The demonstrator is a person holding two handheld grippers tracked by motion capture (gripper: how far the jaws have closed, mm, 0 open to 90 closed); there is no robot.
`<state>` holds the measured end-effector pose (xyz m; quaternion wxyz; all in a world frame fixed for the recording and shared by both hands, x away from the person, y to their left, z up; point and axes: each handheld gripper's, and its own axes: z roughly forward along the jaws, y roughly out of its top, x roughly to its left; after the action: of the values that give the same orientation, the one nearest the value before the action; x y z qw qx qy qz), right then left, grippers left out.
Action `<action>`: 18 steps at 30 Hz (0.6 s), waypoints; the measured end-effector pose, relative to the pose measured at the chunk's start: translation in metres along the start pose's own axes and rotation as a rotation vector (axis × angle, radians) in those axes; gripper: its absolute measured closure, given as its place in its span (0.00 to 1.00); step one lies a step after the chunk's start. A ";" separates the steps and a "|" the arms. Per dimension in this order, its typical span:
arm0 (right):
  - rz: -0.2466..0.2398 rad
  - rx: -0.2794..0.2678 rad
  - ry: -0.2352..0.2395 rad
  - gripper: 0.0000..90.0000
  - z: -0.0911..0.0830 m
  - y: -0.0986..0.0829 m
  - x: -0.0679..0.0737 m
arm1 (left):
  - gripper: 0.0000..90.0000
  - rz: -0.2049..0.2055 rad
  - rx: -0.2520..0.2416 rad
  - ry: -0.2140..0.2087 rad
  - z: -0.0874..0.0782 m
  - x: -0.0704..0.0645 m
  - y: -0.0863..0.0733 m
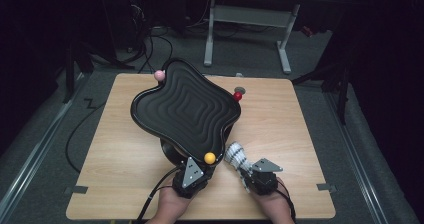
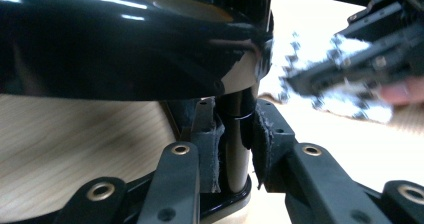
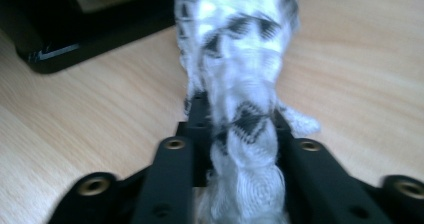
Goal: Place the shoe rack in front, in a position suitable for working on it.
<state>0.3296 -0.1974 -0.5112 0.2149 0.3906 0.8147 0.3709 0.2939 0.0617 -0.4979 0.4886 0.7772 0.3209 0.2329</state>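
Two tools are at work near the front edge of the wooden table point(image 1: 280, 129). The left tool point(image 1: 200, 168) is clamped on the thin black stem point(image 2: 235, 149) under a wavy, ridged black tray point(image 1: 185, 106), which stands tilted on a round base toward the table's left-centre. In the left gripper view the padded jaws pinch that post from both sides, just above the base. The right tool point(image 1: 248, 170) is closed on a white cloth with a black pattern point(image 3: 240, 84), bunched between its jaws, its loose end lying on the table just right of the tray's stand.

Coloured balls sit at the tray's rim: a yellow ball point(image 1: 210, 158) at the near corner, a pink ball point(image 1: 159, 75) at the far left, a red ball point(image 1: 237, 96) at the right.

By my judgement the tray is stiff, glossy and slippery, top-heavy on its narrow post, so the stem is the sound place to steady it; the wide rim would slide out of a pinch. The cloth is soft and light, will drape and drag, and holds best gathered in a bunch, as now.
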 end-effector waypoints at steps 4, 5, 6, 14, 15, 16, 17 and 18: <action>-0.025 -0.061 -0.005 0.86 -0.001 0.011 0.004 | 0.82 0.010 0.007 -0.017 -0.011 -0.002 -0.004; -0.035 -0.073 -0.001 0.86 0.000 0.015 0.006 | 0.82 0.020 0.010 -0.016 -0.015 -0.003 -0.006; -0.055 -0.079 0.001 0.86 0.004 0.020 0.010 | 0.82 0.023 0.010 -0.016 -0.017 -0.004 -0.007; -0.140 -0.111 0.037 0.84 0.041 0.047 0.041 | 0.81 0.042 0.026 0.018 -0.049 -0.006 -0.021; -0.140 -0.111 0.037 0.84 0.041 0.047 0.041 | 0.81 0.042 0.026 0.018 -0.049 -0.006 -0.021; -0.161 -0.096 0.047 0.84 0.050 0.050 0.047 | 0.81 0.042 0.028 0.029 -0.052 -0.005 -0.022; -0.183 -0.085 0.047 0.84 0.054 0.051 0.050 | 0.81 0.042 0.030 0.042 -0.054 -0.004 -0.023; -0.196 -0.091 0.052 0.85 0.056 0.052 0.052 | 0.81 0.037 0.031 0.050 -0.056 -0.002 -0.024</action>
<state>0.3586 -0.1097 -0.5099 0.2462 0.2892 0.8367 0.3947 0.2481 0.1026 -0.4966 0.4640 0.7843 0.3222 0.2564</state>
